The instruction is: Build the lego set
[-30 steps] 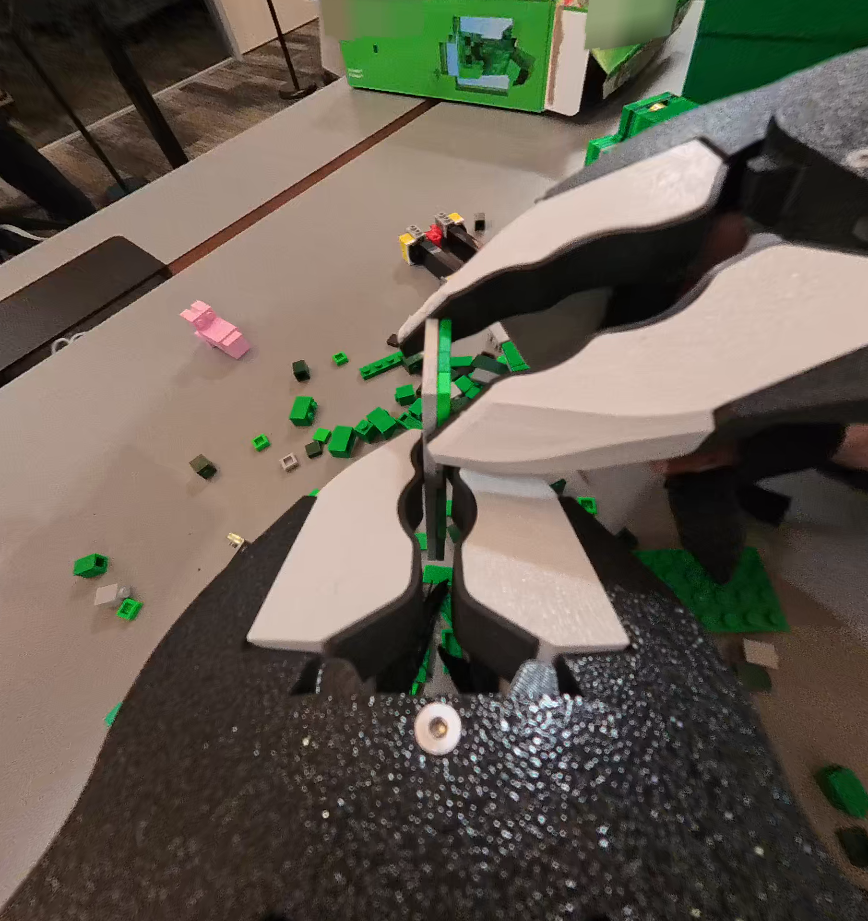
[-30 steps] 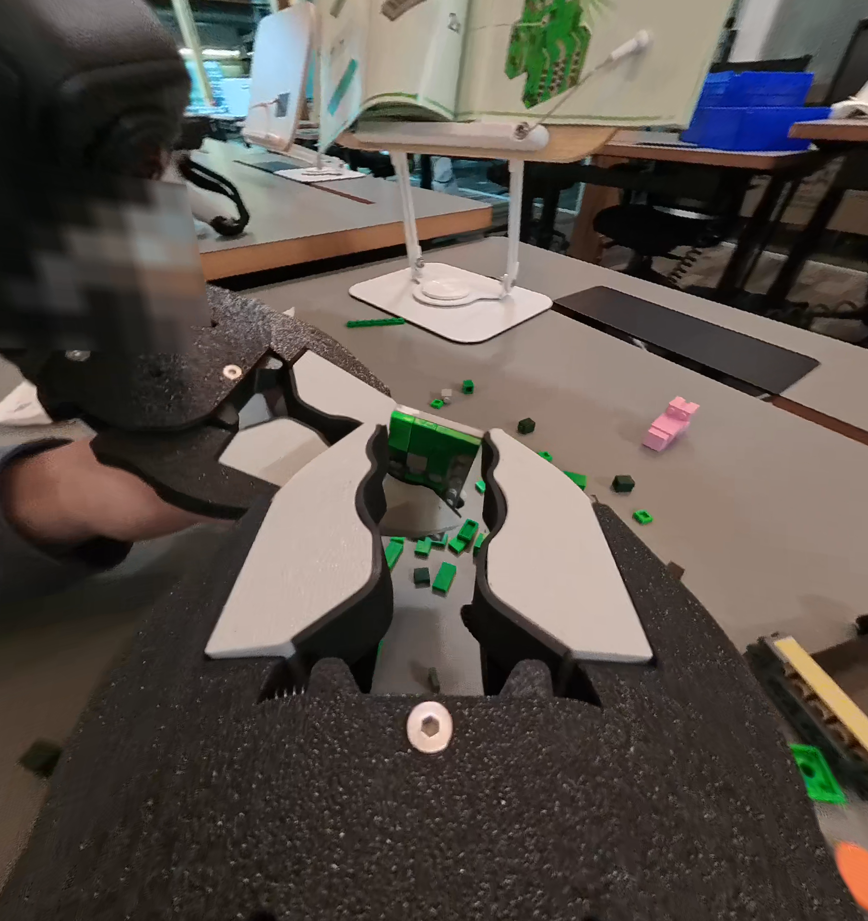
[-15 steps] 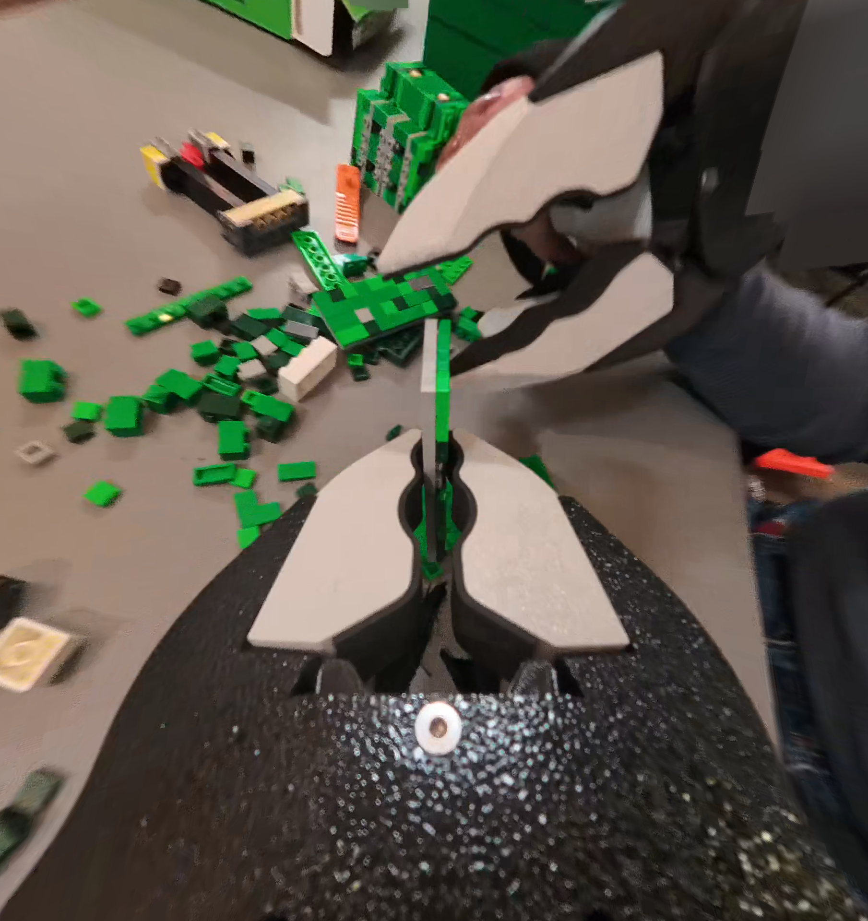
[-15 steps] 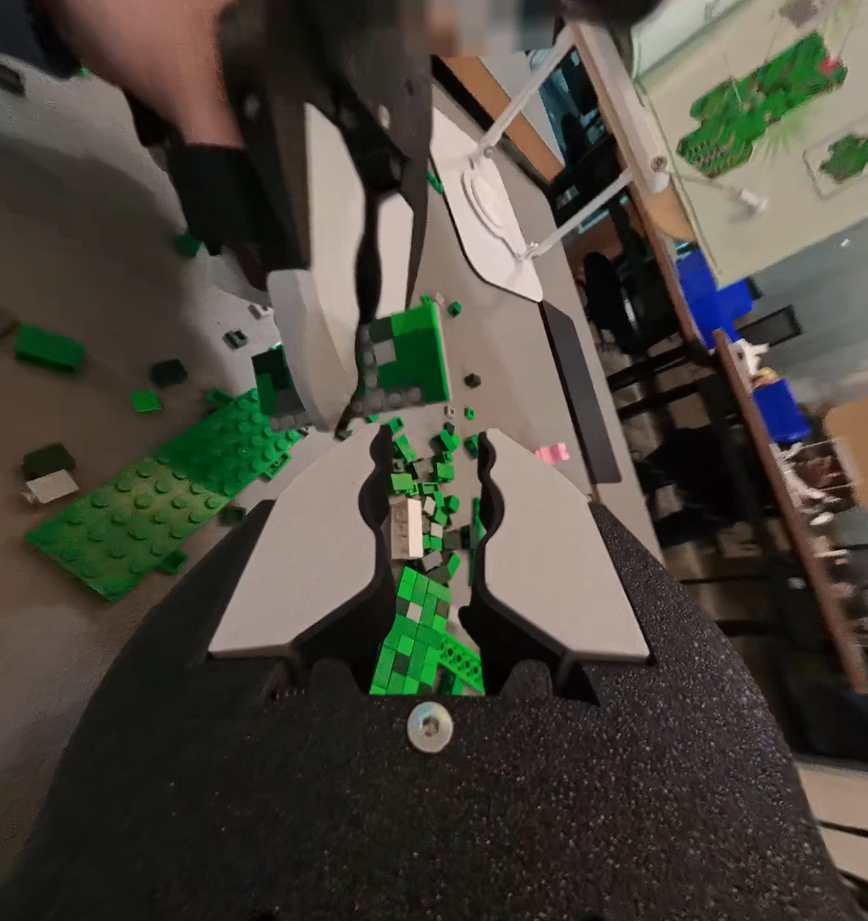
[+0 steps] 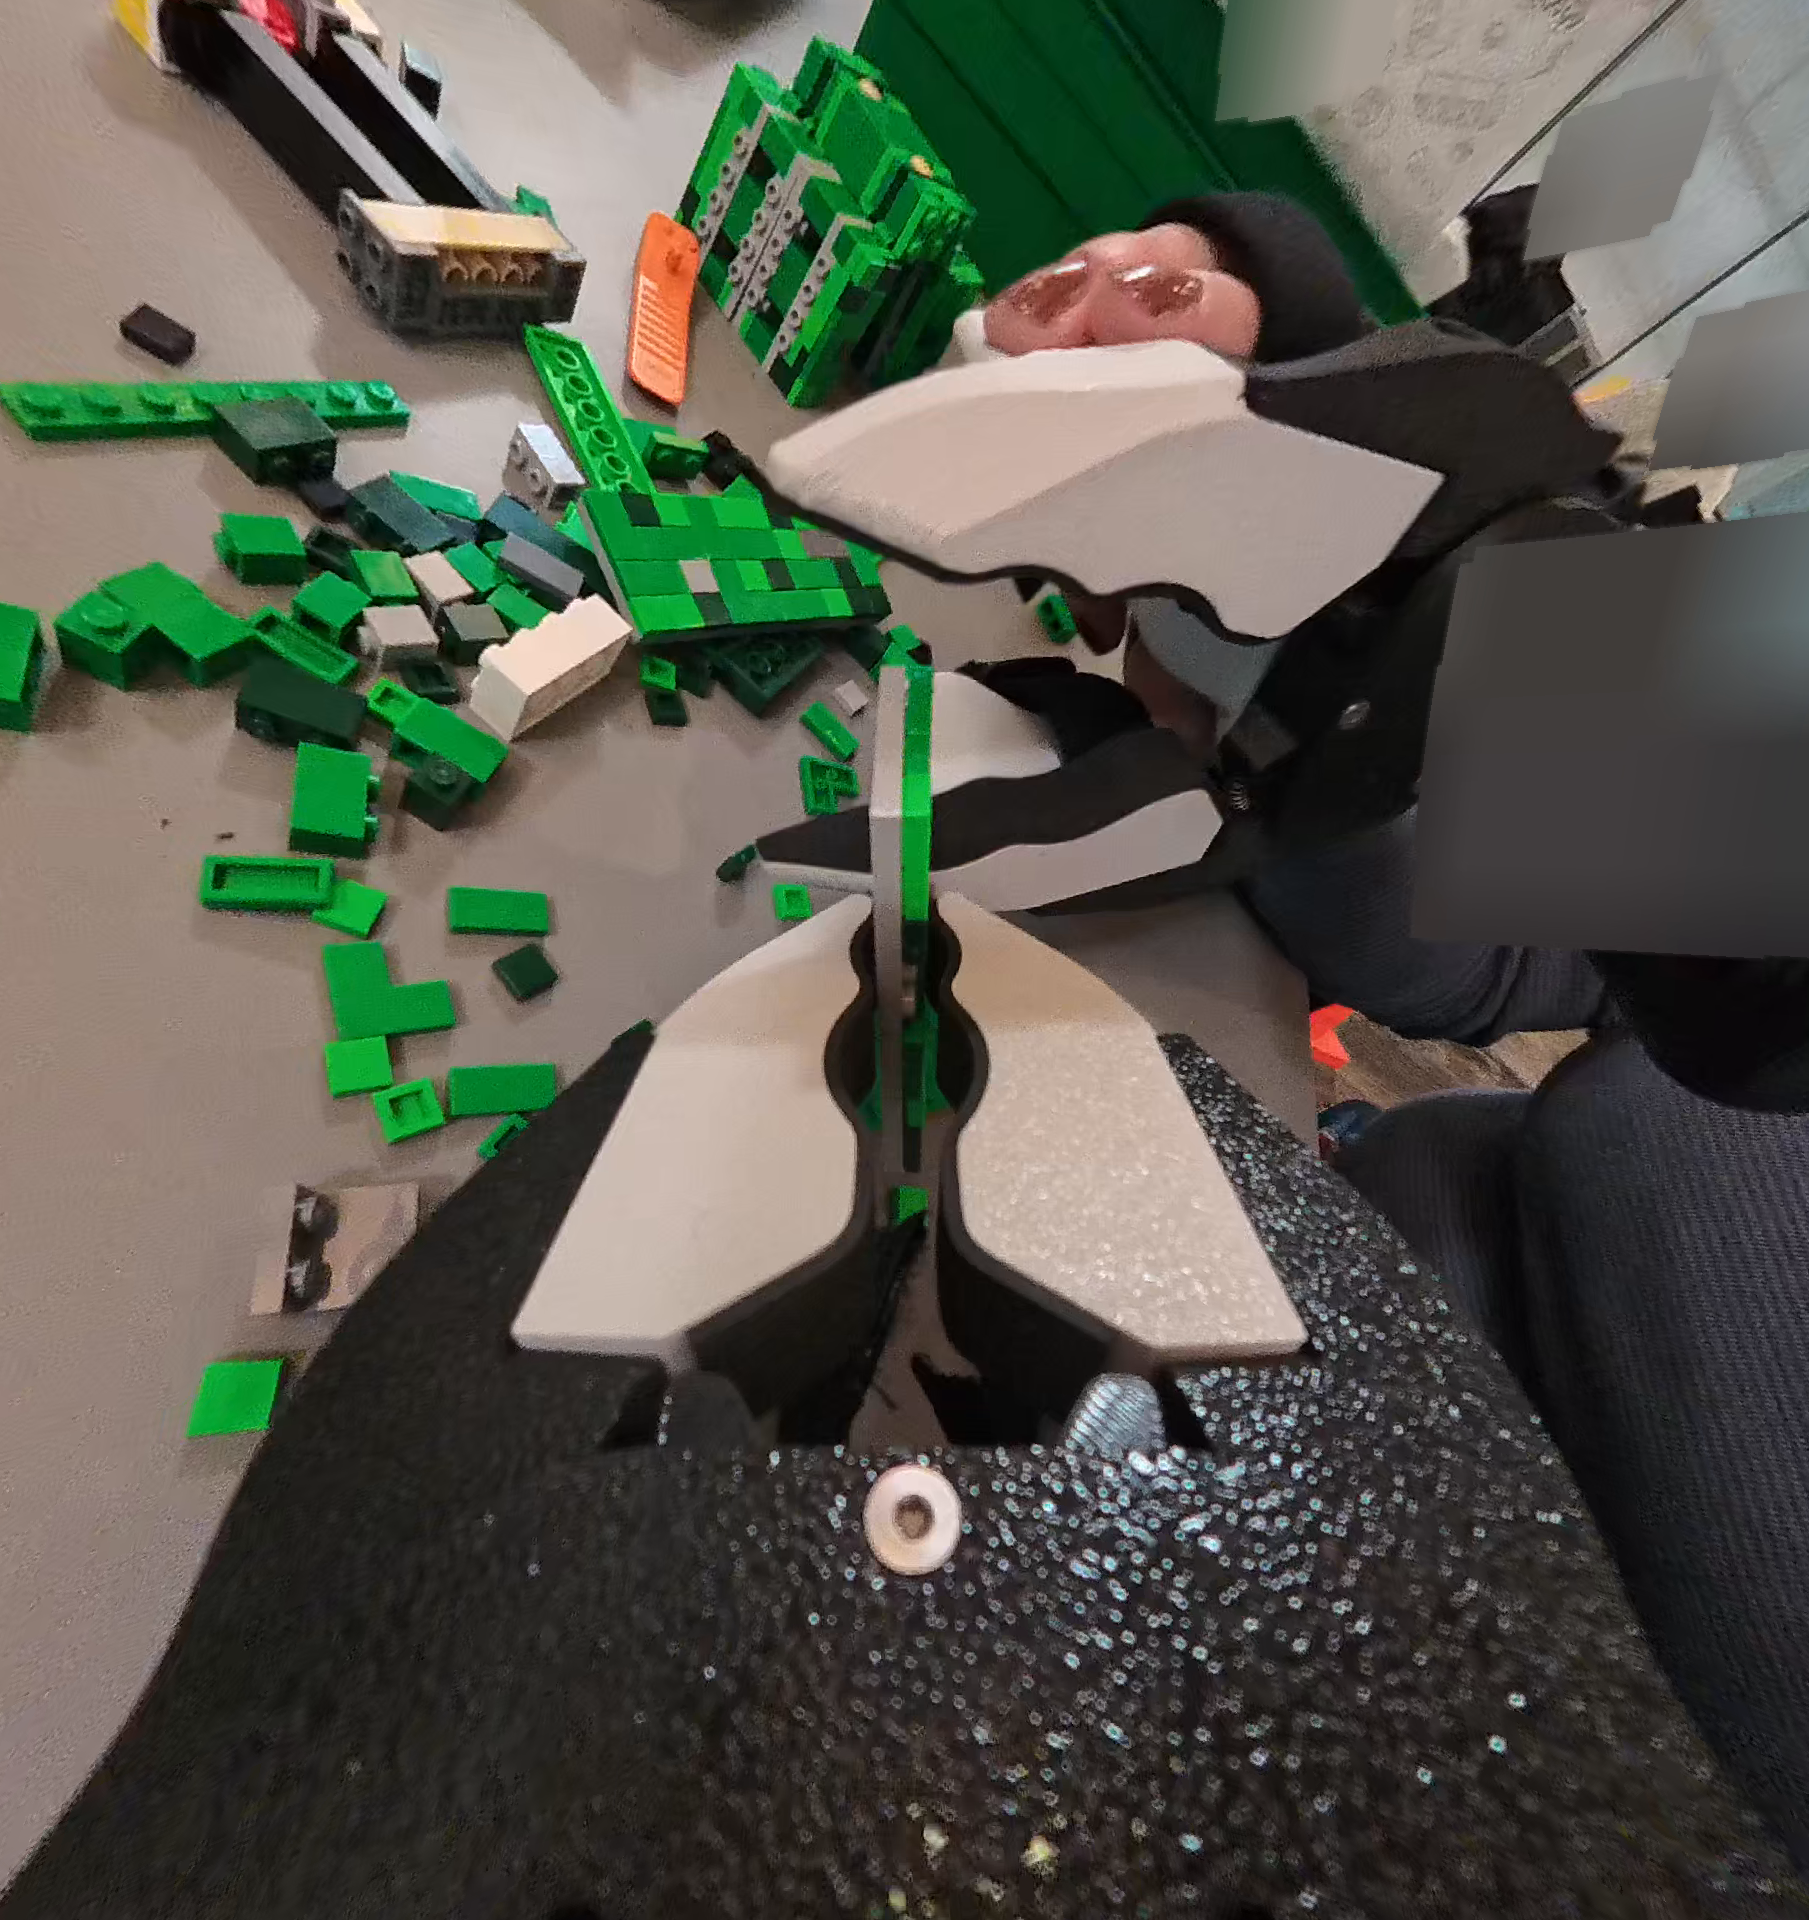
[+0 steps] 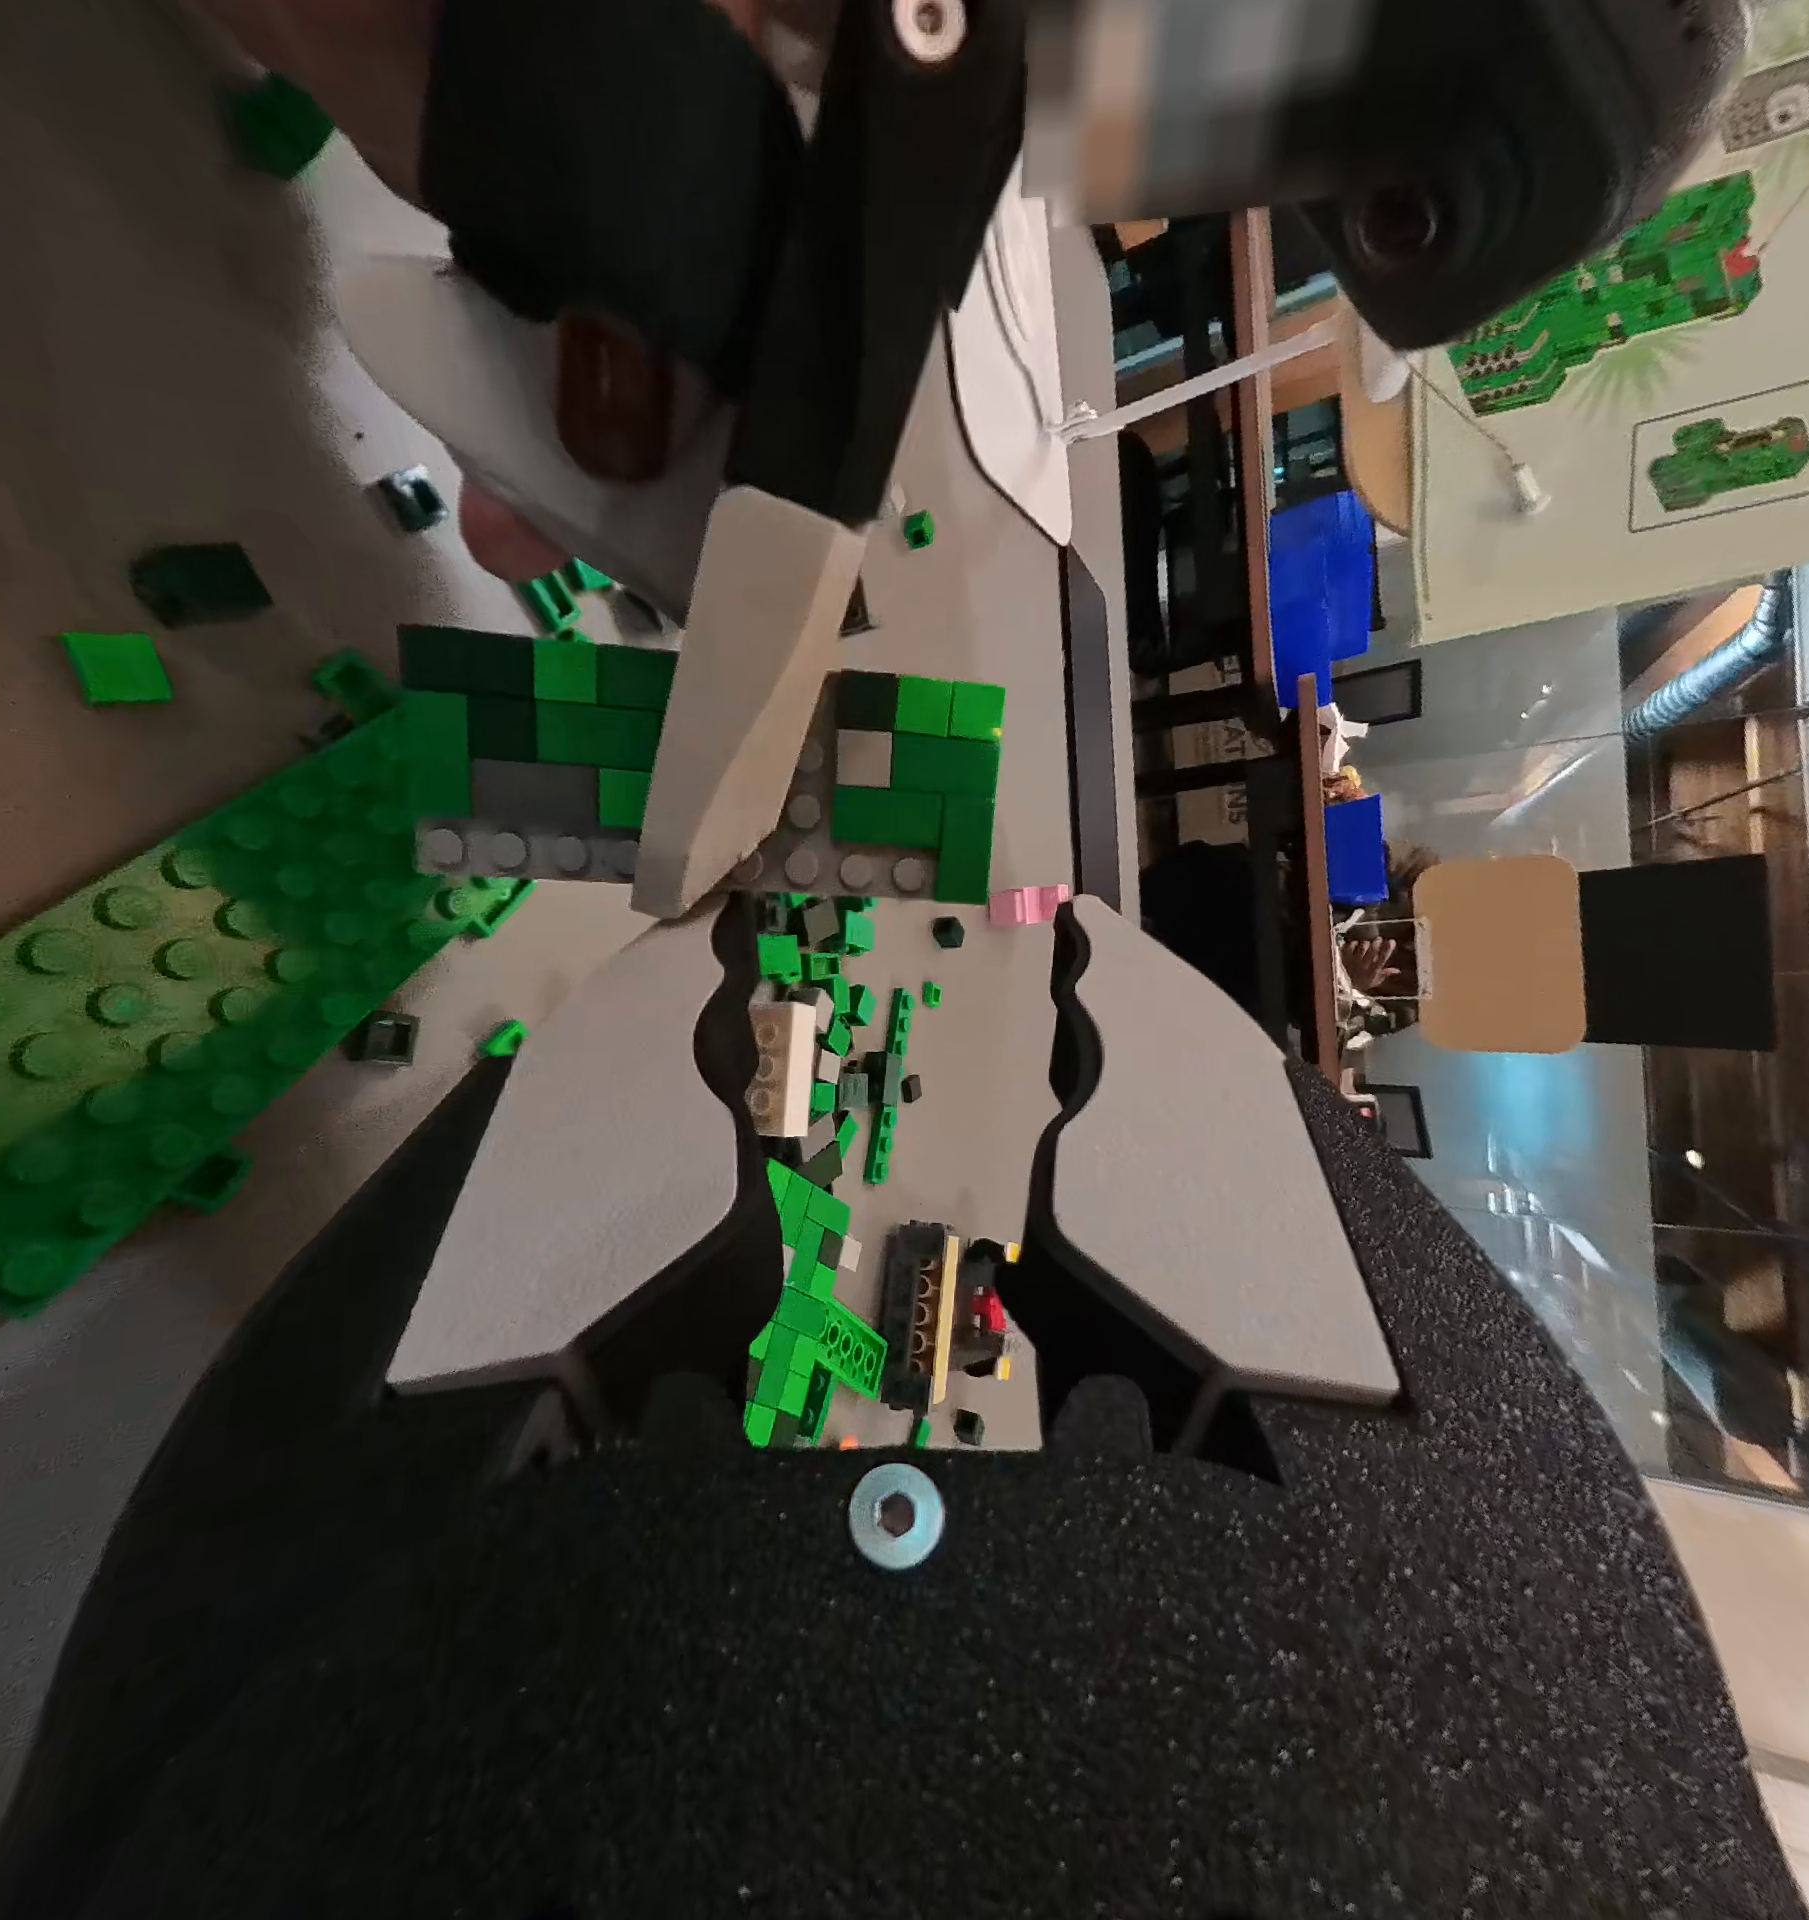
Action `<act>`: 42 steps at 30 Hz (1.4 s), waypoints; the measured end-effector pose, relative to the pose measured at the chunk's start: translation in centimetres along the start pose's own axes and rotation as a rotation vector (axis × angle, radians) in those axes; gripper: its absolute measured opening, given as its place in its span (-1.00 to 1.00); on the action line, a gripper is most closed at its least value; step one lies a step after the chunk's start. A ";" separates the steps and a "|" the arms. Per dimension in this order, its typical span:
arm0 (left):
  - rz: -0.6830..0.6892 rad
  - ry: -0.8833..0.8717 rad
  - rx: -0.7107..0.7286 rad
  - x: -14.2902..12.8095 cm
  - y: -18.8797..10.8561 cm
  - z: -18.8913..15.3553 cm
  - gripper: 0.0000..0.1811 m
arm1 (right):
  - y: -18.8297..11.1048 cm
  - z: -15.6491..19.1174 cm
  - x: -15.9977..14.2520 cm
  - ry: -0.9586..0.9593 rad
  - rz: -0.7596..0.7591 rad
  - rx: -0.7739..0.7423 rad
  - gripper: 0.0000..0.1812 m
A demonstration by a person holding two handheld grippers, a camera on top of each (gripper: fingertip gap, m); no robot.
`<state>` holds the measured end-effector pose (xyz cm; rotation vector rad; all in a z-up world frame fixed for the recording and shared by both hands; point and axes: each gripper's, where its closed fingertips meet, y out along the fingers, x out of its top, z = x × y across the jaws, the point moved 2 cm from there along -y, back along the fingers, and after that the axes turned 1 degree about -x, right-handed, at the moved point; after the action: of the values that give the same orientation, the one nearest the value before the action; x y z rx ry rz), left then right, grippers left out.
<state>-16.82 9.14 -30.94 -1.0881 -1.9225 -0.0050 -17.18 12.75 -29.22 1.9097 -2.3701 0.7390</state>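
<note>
We are holding a grey plate tiled in green (image 5: 902, 831) edge-on in the left gripper (image 5: 905, 925), its fingers clamped on the plate's two faces, well above the table. The right gripper (image 6: 895, 914) is spread wide with nothing between its fingers; in the left wrist view it is reaching in from 2 o'clock, one finger passing above a second tiled panel (image 5: 734, 566) that is lying on the brick pile at 11 o'clock.

We are judging the main risk to be the grip itself: the plate is being pinched near one end only, so any push from the right gripper could lever it out or pop tiles off. The open fingers could also sweep loose bricks (image 5: 380, 665) about.

The right wrist view is showing us the plate's face (image 6: 910, 790), with bare grey studs along its lower edge, and the large green baseplate (image 6: 131, 997) at 9 o'clock. The left wrist view is giving us only the edge, but it is showing the built green block (image 5: 827, 208) and orange brick separator (image 5: 661, 301) at 12 o'clock.
</note>
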 end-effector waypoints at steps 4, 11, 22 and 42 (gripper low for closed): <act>0.011 -0.018 -0.020 -0.2 0.2 -0.1 -0.94 | 0.2 0.3 0.0 -0.038 0.006 -0.006 -0.46; 0.044 -0.056 -0.071 -0.8 0.6 -0.5 -0.93 | 0.3 0.7 0.1 -0.110 0.012 -0.002 -0.46; -0.009 -0.016 -0.060 -0.1 0.9 -0.3 -0.91 | 0.6 0.4 -0.7 -0.158 0.046 -0.056 -0.82; -0.153 -0.014 0.153 1.9 -0.4 1.5 -0.93 | 1.2 -1.3 -4.0 0.431 0.153 -0.023 -0.93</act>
<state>-18.53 10.76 -30.35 -0.8410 -1.9801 0.0636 -17.66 17.08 -29.69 1.3928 -2.2482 1.0078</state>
